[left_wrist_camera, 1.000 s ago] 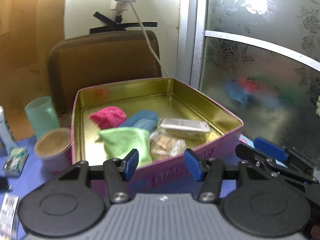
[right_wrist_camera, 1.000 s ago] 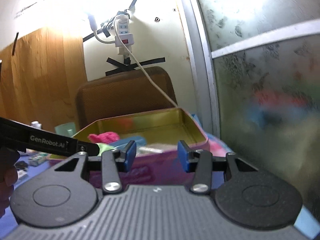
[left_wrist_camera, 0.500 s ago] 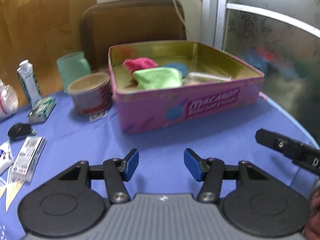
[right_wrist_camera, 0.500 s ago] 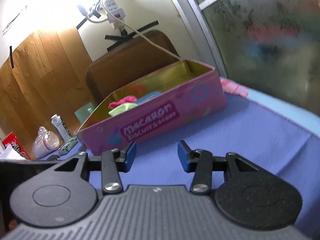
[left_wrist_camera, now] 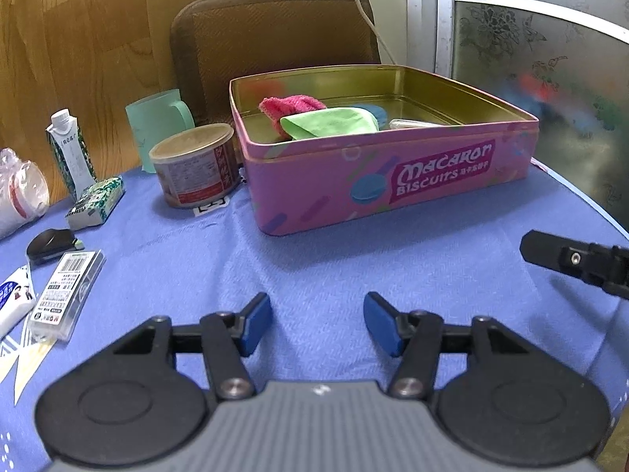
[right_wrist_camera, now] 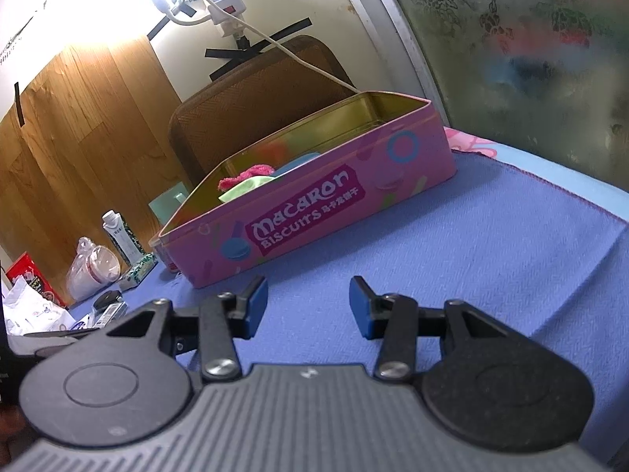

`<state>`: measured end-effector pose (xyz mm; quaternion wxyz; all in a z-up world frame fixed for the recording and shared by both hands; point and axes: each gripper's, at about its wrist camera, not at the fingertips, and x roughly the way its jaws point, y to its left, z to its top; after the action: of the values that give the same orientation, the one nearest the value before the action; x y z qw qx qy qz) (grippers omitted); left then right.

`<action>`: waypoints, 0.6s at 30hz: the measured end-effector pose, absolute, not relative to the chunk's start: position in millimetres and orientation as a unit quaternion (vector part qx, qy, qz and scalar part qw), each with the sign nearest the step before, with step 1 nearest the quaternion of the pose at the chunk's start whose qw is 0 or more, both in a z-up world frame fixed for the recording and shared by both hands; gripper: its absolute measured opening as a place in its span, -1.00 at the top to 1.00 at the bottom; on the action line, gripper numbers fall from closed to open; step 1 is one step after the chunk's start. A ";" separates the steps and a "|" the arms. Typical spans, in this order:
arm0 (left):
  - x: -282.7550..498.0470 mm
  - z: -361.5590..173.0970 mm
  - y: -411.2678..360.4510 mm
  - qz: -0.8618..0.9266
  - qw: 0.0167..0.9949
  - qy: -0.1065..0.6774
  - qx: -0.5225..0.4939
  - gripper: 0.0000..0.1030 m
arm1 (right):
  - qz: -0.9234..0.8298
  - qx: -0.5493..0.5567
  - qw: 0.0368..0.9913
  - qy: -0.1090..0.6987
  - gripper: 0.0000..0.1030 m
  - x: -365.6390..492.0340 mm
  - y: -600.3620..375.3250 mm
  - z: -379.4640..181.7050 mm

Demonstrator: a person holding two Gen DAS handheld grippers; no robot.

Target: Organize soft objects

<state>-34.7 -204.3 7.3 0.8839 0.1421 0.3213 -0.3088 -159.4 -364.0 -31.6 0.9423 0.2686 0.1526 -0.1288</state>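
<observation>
blue tablecloth (left_wrist_camera: 314, 267) bare under both claws. pink biscuit tin (left_wrist_camera: 393, 181) at 12 o'clock from left gripper (left_wrist_camera: 317, 324), well apart; at 11 o'clock from right gripper (right_wrist_camera: 308, 306). inside tin: green cloth (left_wrist_camera: 330, 126), pink cloth (left_wrist_camera: 291, 104), blue cloth (left_wrist_camera: 373, 111). left jaws just been opening, nothing between; right released, empty.

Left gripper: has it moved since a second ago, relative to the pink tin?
Yes. The left gripper has backed away from the pink tin and now sits over bare blue cloth. Its jaws have just been opening, with nothing between them.
</observation>
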 end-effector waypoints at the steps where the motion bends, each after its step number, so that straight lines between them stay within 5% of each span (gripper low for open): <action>1: -34.8 7.1 -204.7 -0.309 0.884 0.320 0.144 -0.06 | -0.130 0.269 0.942 0.153 0.06 -159.3 -364.5 -31.8; 18: -35.7 6.9 -203.5 -0.309 0.885 0.317 0.143 -0.08 | -0.134 0.267 0.942 0.153 0.06 -157.4 -362.3 -33.3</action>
<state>-35.7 -203.5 6.9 0.8849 0.1434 0.3173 -0.3094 -157.4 -362.3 -33.3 0.9418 0.2674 0.1528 -0.1344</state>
